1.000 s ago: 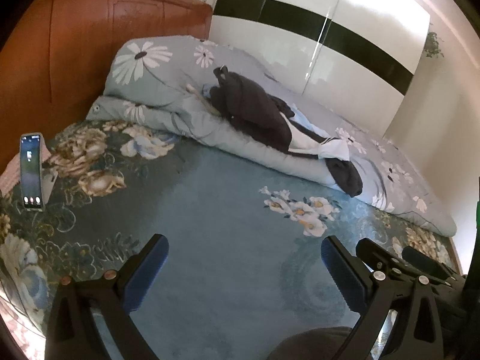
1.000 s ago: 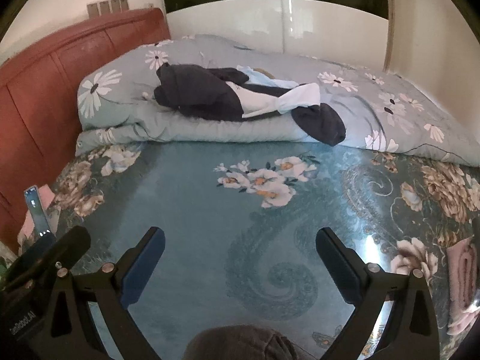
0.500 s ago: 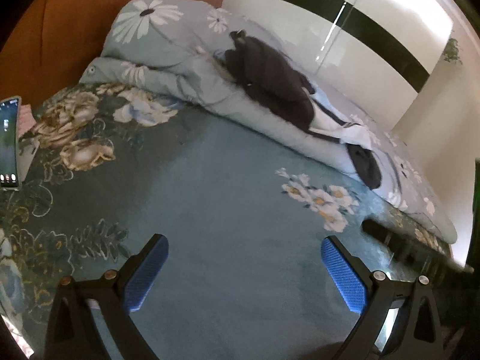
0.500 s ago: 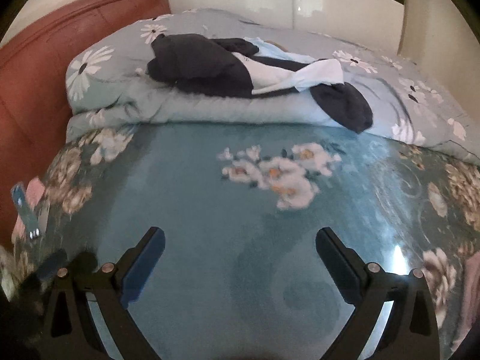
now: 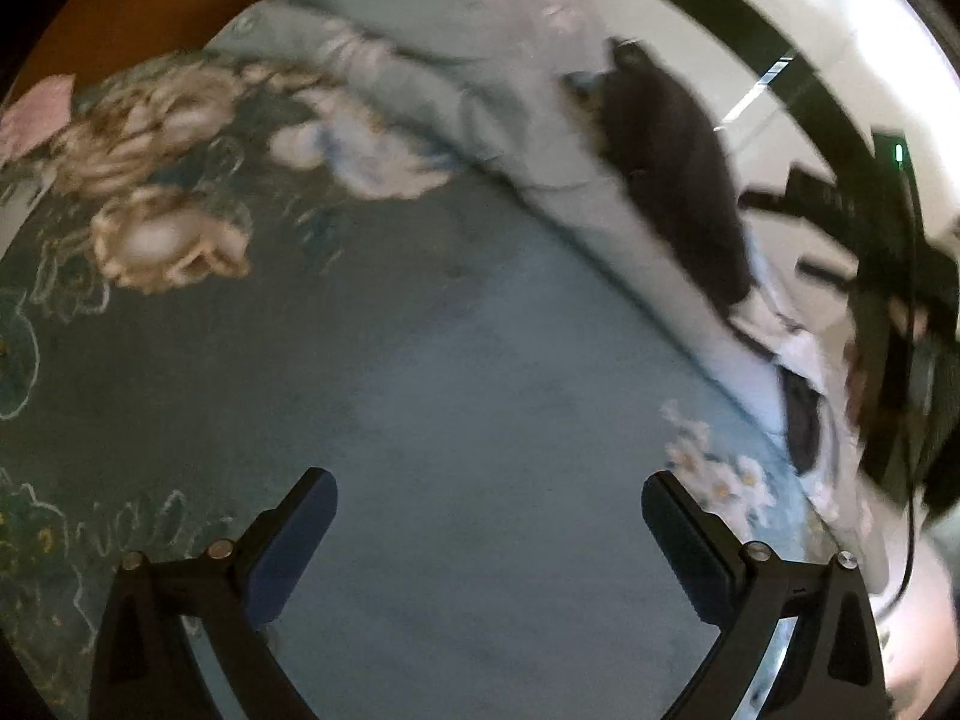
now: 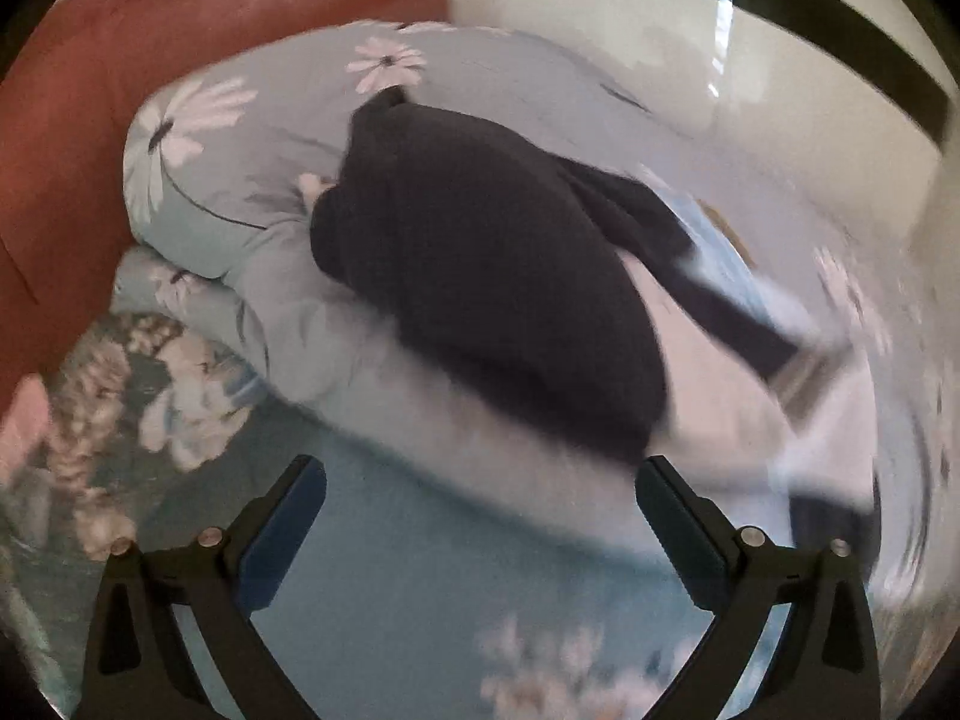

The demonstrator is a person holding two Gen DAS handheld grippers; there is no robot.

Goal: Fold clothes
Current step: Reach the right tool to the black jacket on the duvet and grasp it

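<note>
Both grippers are held spread and empty: the right gripper [image 6: 480,528] has been brought close to the dark clothes [image 6: 492,276], while the left gripper [image 5: 489,540] remains over bare bedsheet [image 5: 456,396]. Since a second ago, the pile on the folded quilt [image 6: 252,252] has grown much nearer, so a first grasp seems imminent.

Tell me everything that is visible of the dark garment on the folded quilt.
The dark garment is black or very dark navy, of soft, thick-looking cloth. It lies crumpled in an unfolded heap on the rolled grey floral quilt, with a long, narrow part trailing right over white cloth. Neither hand-held gripper touches it; the right one is open just before it. Blur hides finer details.
</note>
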